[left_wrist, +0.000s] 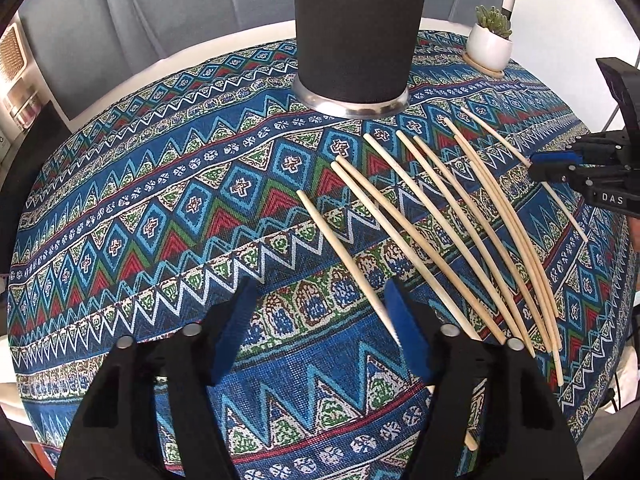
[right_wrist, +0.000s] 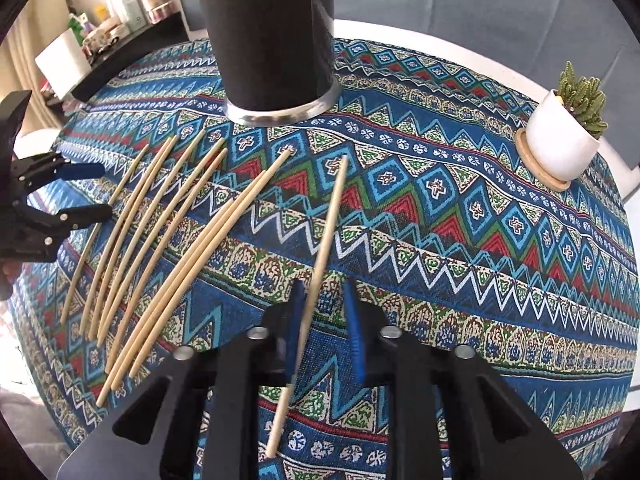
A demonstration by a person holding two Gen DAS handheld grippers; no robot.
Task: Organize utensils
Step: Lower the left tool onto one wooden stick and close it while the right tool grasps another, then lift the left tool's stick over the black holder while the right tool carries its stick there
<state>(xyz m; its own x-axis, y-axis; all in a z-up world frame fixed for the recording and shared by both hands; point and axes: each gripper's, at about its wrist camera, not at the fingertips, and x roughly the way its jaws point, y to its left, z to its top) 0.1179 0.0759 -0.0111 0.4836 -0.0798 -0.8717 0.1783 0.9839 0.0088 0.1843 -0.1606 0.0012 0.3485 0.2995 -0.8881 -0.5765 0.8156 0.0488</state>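
A: Right gripper (right_wrist: 320, 332) straddles one wooden chopstick (right_wrist: 320, 256). The jaws look not fully pressed in its own view, a gap on one side; from the left wrist view they read pinched together on the far stick. I take it as nearly closed on that stick.

B: Left gripper (left_wrist: 316, 328)?

A: Half spread over the tablecloth (left_wrist: 160, 216). Its right pad (left_wrist: 404, 328) sits just beside the nearest stick of the loose chopsticks (left_wrist: 440, 232); nothing is between the pads.

B: Holder?

A: Black cup (right_wrist: 272, 40) with a metal base ring, upright, beyond the sticks. Small potted plant (right_wrist: 560, 136) off to the side.

B: Risks?

A: Grip sits low on a long stick, so it may pivot or slip on lifting. The left pad could nudge the row and scatter it. A tall, narrow cup could tip if the stick strikes its rim.
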